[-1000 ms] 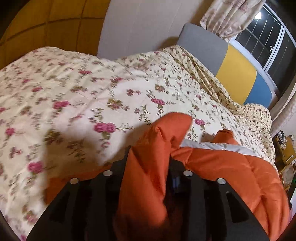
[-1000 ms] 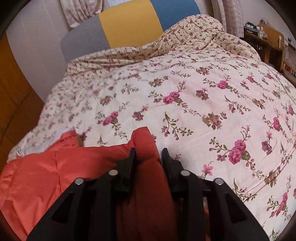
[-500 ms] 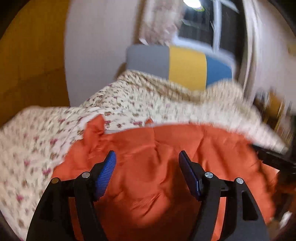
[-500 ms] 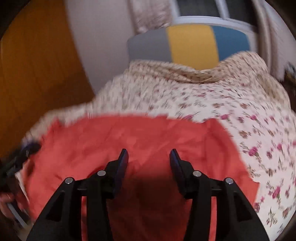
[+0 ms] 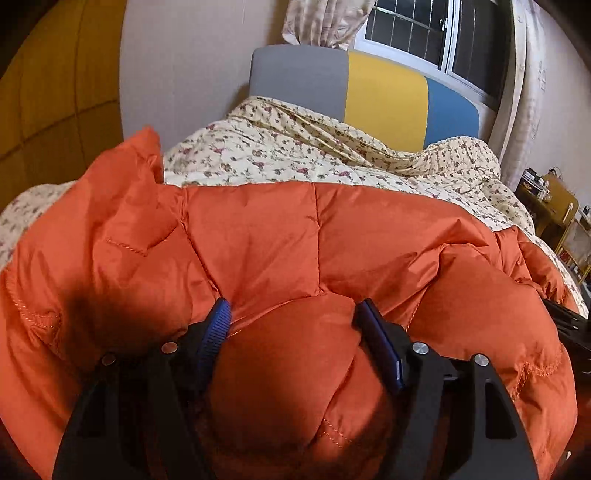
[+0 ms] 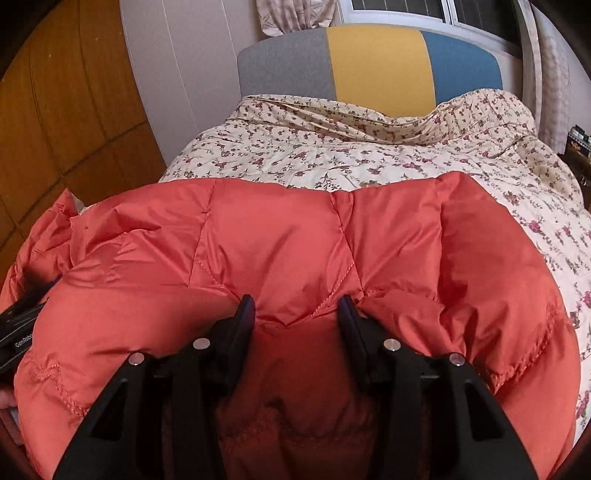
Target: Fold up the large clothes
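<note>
Since the earlier frames, both claws are seen to have swung round from the flowered cover to face the headboard, and the bunched fold once pinched in each is now replaced by a broad spread of orange padding. The jaws of the left claw (image 5: pixel 293 308) have just been opening; a puffed bulge of the orange quilted jacket (image 5: pixel 314 236) sits between its blue pads (image 5: pixel 216 328), which flank the fabric and touch it at the sides. Whether this is a grip or a released state cannot be told. The right claw (image 6: pixel 295 306) is held partly apart, with a stitched ridge of the same jacket (image 6: pixel 288 240) between its black fingers (image 6: pixel 242 321); a firm clench cannot be confirmed there either.

The jacket is found lying across the near part of the bed, spread wide beneath both claws, its quilted panels uppermost. Beyond it, the floral bed cover (image 6: pixel 332 158) is seen rumpled toward the headboard (image 6: pixel 373 62), which is panelled in grey, yellow and blue. A window (image 5: pixel 424 33) and a curtain (image 5: pixel 321 22) are noted behind. The other claw's black body shows at the frame edge in each view.
</note>
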{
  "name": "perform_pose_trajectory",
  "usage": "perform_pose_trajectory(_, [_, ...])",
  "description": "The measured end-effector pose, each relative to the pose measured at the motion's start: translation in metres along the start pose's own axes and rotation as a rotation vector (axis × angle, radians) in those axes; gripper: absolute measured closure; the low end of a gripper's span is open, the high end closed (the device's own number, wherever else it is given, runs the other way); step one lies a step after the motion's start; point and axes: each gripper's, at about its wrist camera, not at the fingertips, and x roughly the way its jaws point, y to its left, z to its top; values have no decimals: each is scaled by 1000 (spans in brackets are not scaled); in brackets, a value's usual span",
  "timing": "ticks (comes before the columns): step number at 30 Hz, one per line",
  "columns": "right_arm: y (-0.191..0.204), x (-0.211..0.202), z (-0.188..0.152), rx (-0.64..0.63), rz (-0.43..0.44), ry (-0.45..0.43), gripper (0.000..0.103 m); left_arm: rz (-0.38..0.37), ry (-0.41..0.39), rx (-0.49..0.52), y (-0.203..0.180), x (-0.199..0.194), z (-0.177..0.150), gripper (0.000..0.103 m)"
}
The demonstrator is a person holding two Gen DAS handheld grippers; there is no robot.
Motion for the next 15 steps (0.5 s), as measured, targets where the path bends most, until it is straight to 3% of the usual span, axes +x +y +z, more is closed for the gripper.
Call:
perform_pose_trajectory(4, [-1,-1,2,3,11,28,55,32,44,27,-5,0,5,29])
perform_pose_trajectory(6, [-8,-8,11,41,64,58,53,43,89,57,-8,-4,13,24])
perform_pose_trajectory(8, [-22,-24,22,106,96,15,53,47,76,67,-5,-14,22,24])
perform_pose_trajectory(11, [-42,-39,40,131,20,-45,53,139,-8,65,9,-24,41,12])
perform_pose_trajectory(15, [-66,-19,50,123,-109,11,53,261,12,87,31,-4,59,12])
